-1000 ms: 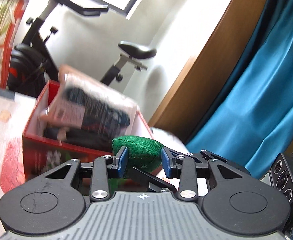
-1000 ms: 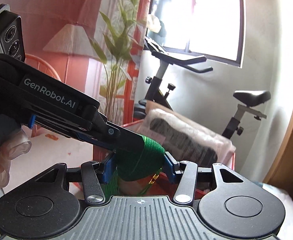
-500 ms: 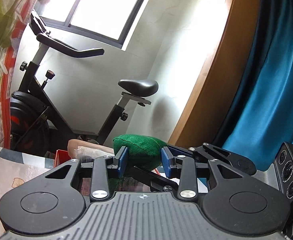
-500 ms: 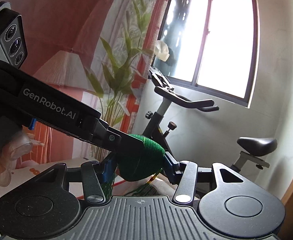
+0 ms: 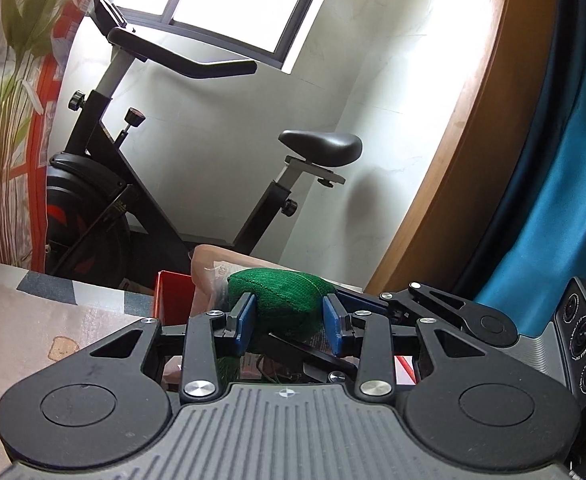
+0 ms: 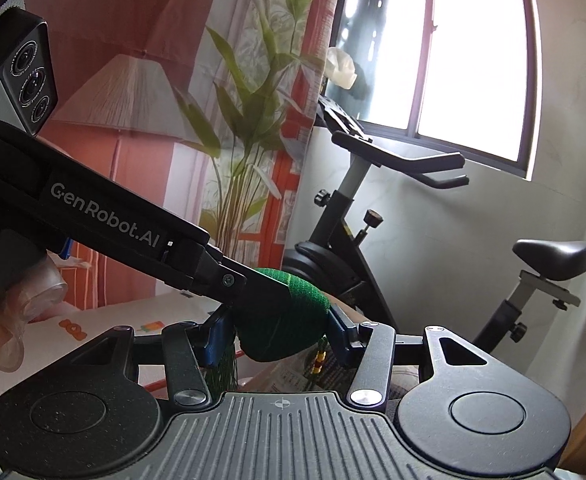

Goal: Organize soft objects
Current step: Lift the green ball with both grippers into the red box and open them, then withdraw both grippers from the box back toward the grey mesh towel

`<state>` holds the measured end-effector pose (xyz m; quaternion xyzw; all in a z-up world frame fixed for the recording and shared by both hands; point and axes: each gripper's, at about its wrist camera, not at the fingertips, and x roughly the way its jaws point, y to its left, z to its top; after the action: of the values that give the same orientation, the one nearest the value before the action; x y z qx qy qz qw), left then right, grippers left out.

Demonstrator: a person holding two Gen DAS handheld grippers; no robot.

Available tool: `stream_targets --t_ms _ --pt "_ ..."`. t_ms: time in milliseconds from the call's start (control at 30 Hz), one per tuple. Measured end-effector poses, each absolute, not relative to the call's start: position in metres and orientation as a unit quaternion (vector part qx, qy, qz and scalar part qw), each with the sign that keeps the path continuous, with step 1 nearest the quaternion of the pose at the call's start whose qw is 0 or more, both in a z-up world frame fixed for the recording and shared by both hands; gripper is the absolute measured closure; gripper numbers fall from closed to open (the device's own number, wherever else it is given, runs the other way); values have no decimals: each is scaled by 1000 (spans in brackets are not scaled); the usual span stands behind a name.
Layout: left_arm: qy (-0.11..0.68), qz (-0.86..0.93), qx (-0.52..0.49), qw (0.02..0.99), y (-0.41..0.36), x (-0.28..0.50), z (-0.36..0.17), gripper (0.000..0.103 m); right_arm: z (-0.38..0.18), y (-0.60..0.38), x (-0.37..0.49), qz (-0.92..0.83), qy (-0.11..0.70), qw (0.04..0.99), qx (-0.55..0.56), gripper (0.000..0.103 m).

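While both grippers clamp the same green cloth bundle (image 5: 283, 300), everything else lines up around the exercise bike (image 5: 133, 184) by the white wall. In the left wrist view, left of the bike hangs a leaf-printed curtain (image 5: 9, 100); below it a patterned bedspread (image 5: 33, 328) ends at an edge just short of the bike's flywheel. Nearer than the bike's seat post, a red box (image 5: 173, 296) shows one corner, with a plastic-wrapped pack (image 5: 213, 264) rising from it. The bundle sits in front of that pack, pinched between the left gripper (image 5: 289, 318)'s blue pads. The right gripper's fingers reach in from the right and close on the bundle too. Right of the bike a wooden frame (image 5: 453, 160) and a blue curtain (image 5: 565, 208) bound the room; open air lies above the box.

In the right wrist view, the left gripper crosses from the left, gloved fingers (image 6: 1, 344) on its handle, and the right gripper (image 6: 281, 338) squeezes the bundle in front of the bike's base.

Compared with a second ago, the box has dropped from full view to a sliver, and the bike and window fill more of both views; both grips are unchanged.

Count: one bundle, two grippers, one box, one pack, one bike.
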<state>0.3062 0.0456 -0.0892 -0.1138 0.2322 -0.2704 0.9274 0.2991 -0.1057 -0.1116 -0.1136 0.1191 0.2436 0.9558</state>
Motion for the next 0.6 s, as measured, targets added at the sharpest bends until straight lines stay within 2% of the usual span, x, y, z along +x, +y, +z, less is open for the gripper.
stream_targets --t_ms 133,367,600 --pt "244 -265 -111 926 47 310 -95 64 -119 -106 304 252 134 953 -98 56" --pt "293 -240 -97 921 41 319 -128 64 -150 -103 315 257 213 940 -75 56" --pt "300 -217 -83 925 43 317 -131 65 -162 -109 319 238 258 935 -43 56"
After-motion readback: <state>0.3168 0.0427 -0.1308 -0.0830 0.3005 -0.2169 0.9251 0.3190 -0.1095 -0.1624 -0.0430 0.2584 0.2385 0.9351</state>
